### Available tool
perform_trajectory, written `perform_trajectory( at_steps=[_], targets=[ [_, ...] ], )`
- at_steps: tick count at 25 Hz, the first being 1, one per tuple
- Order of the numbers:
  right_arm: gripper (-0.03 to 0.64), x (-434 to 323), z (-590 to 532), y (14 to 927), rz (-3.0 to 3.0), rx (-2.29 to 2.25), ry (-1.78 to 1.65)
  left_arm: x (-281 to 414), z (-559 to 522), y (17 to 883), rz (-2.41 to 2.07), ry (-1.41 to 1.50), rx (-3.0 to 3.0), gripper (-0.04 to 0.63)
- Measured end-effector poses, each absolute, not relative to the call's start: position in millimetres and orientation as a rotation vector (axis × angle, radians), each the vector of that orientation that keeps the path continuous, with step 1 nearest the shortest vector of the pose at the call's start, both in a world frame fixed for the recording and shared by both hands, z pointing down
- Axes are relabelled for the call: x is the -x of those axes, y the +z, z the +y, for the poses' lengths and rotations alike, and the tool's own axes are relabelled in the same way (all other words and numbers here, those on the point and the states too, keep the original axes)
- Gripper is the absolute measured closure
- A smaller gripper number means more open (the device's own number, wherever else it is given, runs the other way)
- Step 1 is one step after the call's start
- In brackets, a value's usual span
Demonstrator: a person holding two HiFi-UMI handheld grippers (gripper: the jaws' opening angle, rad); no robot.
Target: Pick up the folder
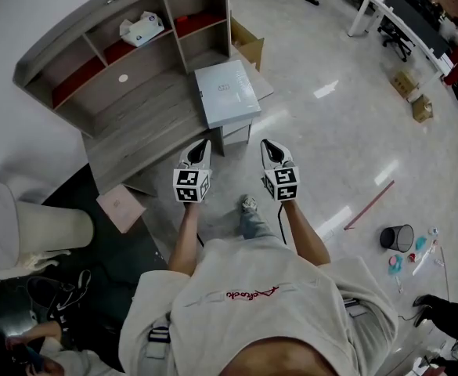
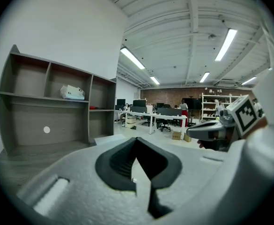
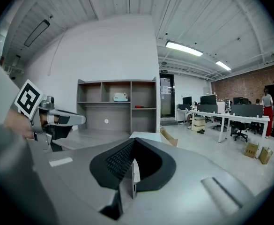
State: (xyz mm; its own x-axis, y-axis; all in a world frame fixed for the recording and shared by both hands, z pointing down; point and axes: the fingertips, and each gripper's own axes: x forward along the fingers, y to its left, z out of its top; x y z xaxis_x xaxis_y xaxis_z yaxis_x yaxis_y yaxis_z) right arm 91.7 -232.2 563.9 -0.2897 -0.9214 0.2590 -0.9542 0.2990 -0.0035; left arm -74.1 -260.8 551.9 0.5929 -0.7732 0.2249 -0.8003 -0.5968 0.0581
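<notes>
Approach is judged to be the step in hand, as the folder (image 1: 227,92) is not yet touched. It lies flat at the front right corner of the desk (image 1: 135,135), and its right side seems to hang past the desk's right edge. The left gripper (image 1: 201,146) and right gripper (image 1: 269,147) are held side by side short of the desk's front edge, apart from the folder and pointed toward it. The jaws of each are pressed together with nothing between them.

For a clean pick, the jaws should be spread before the folder is reached. The overhanging side is probably best taken, one jaw under and one over, near the middle of that side so sag is limited. The other gripper could be used to steady the near end.

The folder's long axis runs from the desk's front edge toward the shelves (image 1: 135,45), slightly skewed. A short edge faces the person. The spine side cannot be told.
</notes>
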Motion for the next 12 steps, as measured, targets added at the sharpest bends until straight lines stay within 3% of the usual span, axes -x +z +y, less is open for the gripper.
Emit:
perform_trajectory(
  at_steps=[12],
  targets=[
    [0.612, -129, -331, 558, -2.409, -1.671, 0.251, 36, -353, 541, -1.374, 0.298, -2.639, 0.596]
  ],
)
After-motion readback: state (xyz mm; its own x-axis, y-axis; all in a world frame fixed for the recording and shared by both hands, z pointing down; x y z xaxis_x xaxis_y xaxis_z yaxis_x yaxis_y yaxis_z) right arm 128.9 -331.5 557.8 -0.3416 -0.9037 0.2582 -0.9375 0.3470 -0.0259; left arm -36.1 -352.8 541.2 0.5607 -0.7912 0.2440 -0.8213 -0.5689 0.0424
